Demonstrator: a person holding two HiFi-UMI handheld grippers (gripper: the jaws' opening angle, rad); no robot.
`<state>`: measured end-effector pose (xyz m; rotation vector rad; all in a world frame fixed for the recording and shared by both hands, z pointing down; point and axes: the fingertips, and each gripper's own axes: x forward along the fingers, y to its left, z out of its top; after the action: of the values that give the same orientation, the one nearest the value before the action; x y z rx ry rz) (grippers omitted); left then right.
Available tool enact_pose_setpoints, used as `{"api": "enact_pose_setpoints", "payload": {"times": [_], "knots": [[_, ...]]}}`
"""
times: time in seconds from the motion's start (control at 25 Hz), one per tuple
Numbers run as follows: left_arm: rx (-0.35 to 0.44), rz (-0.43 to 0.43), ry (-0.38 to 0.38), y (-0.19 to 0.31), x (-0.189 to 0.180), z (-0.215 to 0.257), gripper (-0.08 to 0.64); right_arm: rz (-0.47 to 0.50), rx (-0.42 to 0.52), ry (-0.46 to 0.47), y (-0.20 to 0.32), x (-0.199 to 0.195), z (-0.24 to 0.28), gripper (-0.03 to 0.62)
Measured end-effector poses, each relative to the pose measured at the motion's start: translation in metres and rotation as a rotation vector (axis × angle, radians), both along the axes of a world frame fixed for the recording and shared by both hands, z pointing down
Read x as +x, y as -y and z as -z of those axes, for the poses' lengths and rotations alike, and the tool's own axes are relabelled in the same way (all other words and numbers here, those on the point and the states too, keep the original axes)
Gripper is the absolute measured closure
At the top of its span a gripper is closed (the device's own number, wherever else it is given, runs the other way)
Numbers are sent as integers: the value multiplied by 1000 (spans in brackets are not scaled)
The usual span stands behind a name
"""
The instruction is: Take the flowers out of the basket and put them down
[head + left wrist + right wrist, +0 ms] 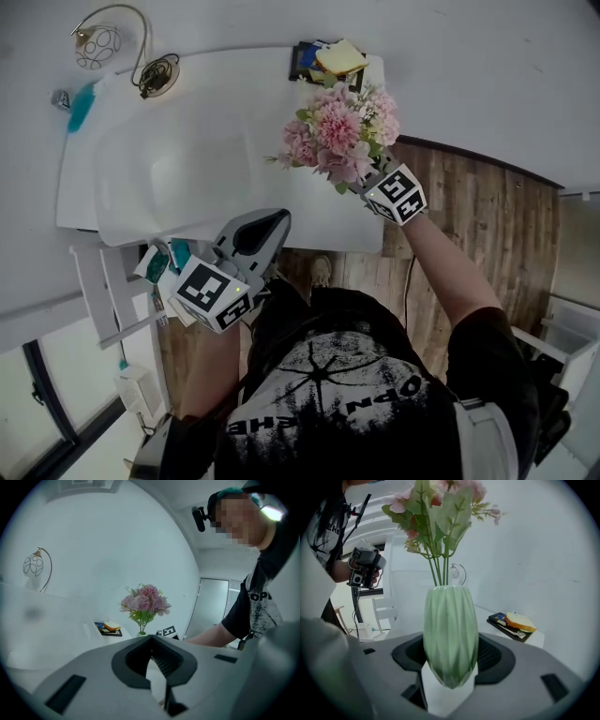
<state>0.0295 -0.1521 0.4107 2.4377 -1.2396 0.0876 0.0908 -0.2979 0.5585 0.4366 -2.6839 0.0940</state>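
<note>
The right hand-held gripper [375, 185] was clamped on a green ribbed vase [450, 634], its jaws pressed against the vase's lower sides, with the vase standing upright between them. Green stems rose from the vase's mouth into a bunch of pink flowers [342, 131], which in the head view sat over the right edge of the white counter [319, 225], toward its far right corner. Whether the base of the vase touched the counter could not be told, as the blooms and the gripper covered it. Just beyond the flowers, in the far right corner, lay a dark tray [305, 61] with a sandwich [339, 58] on it. The left hand-held gripper [277, 220] was at the counter's near edge, well apart from the flowers, its jaws drawn together at the tips with nothing between them, and it pointed toward the bouquet. A large shallow white tub [178, 159] took up the left and middle of the counter. A wire ornament [98, 45] on a curved stand stood at the far left corner, and a teal object [80, 105] lay near the left edge. A white chair [103, 281] stood by the counter's near left corner, and a wooden floor [487, 216] showed to the right of the counter.
</note>
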Motion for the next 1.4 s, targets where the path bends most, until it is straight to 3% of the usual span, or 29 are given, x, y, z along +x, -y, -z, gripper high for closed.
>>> {"api": "enact_pose_setpoints", "payload": {"times": [0.48, 1.4], "knots": [[-91, -112, 19, -7, 24, -33, 548, -75, -32, 31, 14, -22, -49, 308], [-141, -103, 7, -14, 25, -54, 548, -140, -53, 79, 20, -29, -62, 308]]}}
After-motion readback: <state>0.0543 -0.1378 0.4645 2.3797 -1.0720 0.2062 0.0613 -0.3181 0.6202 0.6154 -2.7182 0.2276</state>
